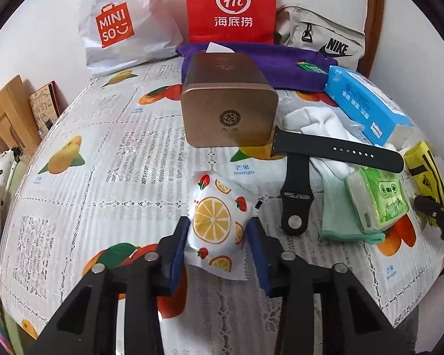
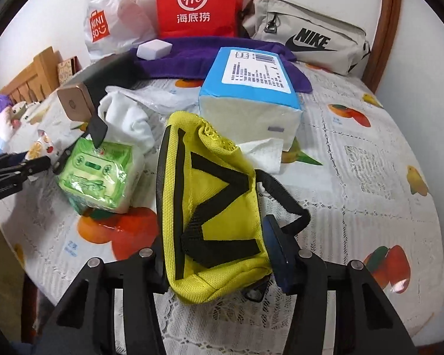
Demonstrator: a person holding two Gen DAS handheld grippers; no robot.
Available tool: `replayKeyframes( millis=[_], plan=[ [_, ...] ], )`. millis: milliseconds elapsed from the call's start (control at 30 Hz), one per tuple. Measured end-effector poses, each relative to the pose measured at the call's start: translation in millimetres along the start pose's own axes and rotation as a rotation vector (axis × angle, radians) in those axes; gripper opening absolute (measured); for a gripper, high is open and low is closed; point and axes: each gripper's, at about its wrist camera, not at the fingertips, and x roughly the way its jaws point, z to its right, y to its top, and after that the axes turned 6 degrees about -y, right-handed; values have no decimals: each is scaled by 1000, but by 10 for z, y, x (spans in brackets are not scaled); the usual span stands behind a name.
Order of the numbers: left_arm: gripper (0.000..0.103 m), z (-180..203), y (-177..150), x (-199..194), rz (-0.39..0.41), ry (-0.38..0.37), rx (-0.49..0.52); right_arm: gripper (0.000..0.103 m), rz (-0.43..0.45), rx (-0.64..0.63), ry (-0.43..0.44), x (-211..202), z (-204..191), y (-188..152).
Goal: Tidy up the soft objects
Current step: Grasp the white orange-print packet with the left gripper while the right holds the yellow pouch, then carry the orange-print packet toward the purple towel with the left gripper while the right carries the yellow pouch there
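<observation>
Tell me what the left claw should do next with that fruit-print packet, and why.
Probably lift it gently clear of the table. The left claw already has its pads against both sides of the fruit-print packet, which looks pinched, and the black watch strap lies close beside it, so rising straight up avoids snagging.

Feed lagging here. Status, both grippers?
Left gripper shut on fruit-print packet. Right gripper shut on yellow pouch. Green tissue pack beside pouch.

Bright even light, soft shadows, sharp centre, fisheye-warped dark edges.
</observation>
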Motion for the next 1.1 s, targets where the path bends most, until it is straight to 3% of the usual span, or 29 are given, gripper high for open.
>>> replayKeyframes(
  millis=[133,300,800,1100],
  plan=[
    [18,-83,33,-4,-5,-21,-40,47,23,11,28,-140,74,24],
    [10,-108,78,-31,-10,-37,-54,46,67,73,109,-351,205,93],
    [9,-64,454,-328,38,-38,-72,45,135,140,171,-628,456,345],
    [9,10,641,-337,43,-50,-66,42,193,198,339,-858,550,611]
  ],
)
